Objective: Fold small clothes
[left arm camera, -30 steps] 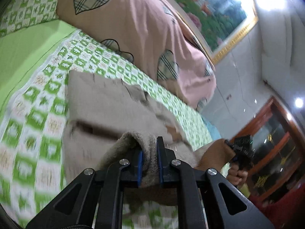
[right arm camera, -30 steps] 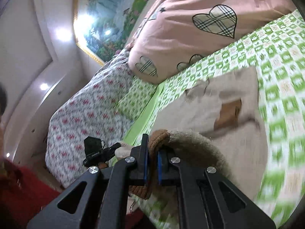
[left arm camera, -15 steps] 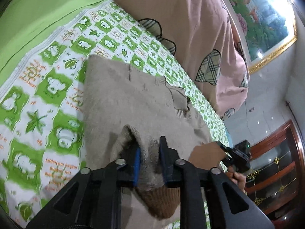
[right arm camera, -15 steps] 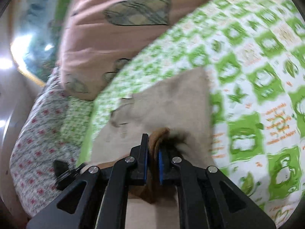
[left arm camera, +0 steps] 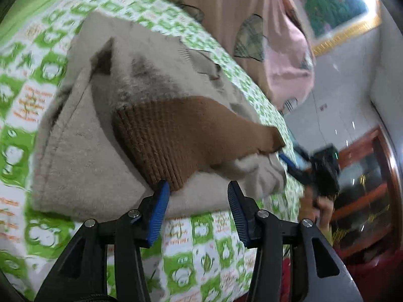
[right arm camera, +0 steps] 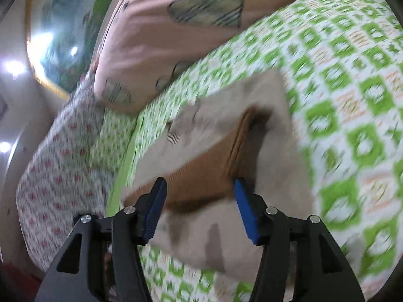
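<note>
On green-check sheet — beige knit, brown ribbed hem folded over; both grippers' fingers just opened, gripping nothing.

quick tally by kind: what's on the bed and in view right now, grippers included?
Grippers: 2, left gripper and right gripper, both open
Garments: 1, beige sweater with a brown ribbed hem
Pillows or cushions: 1, pink cushion with plaid hearts
Bed covers: 1, green-and-white sheet
Framed pictures: 1, painting
Total: 6

The sweater lies on the bedspread, the pillow behind it.
</note>
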Action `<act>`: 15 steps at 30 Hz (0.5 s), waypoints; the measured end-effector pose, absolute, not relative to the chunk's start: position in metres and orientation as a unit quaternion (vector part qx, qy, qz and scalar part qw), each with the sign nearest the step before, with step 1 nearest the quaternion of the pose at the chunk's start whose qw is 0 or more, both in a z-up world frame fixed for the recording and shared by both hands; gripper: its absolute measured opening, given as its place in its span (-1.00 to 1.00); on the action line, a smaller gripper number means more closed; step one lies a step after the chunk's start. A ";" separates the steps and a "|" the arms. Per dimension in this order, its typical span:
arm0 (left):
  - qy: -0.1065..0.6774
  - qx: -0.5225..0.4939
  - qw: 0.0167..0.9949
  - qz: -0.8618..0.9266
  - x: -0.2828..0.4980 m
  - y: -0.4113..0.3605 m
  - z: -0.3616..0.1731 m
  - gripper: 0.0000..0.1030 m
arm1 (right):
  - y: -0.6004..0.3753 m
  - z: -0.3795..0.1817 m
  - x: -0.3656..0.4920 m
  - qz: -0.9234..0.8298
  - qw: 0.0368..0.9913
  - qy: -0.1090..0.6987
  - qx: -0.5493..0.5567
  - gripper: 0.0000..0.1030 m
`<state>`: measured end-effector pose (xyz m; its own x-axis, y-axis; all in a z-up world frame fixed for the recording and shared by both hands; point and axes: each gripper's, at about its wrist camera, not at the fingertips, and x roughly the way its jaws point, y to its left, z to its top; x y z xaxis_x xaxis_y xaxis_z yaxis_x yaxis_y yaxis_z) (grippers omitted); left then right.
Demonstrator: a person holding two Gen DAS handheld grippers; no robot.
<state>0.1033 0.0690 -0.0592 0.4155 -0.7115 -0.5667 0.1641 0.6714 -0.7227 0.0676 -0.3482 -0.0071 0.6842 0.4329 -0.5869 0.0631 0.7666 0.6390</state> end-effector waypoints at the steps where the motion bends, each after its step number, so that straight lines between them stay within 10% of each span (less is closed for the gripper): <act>1: 0.464 -0.311 0.785 -0.267 0.106 0.072 -0.062 -0.05 | -0.343 -0.009 0.066 0.107 0.857 0.389 0.319 0.11; 9: 0.449 -0.314 0.809 -0.213 0.099 0.092 -0.050 0.30 | -0.375 -0.013 0.046 0.039 0.866 0.358 0.347 0.11; 15: 0.456 -0.334 0.796 -0.217 0.127 0.080 -0.065 0.20 | -0.386 -0.011 0.067 0.035 0.868 0.353 0.347 0.11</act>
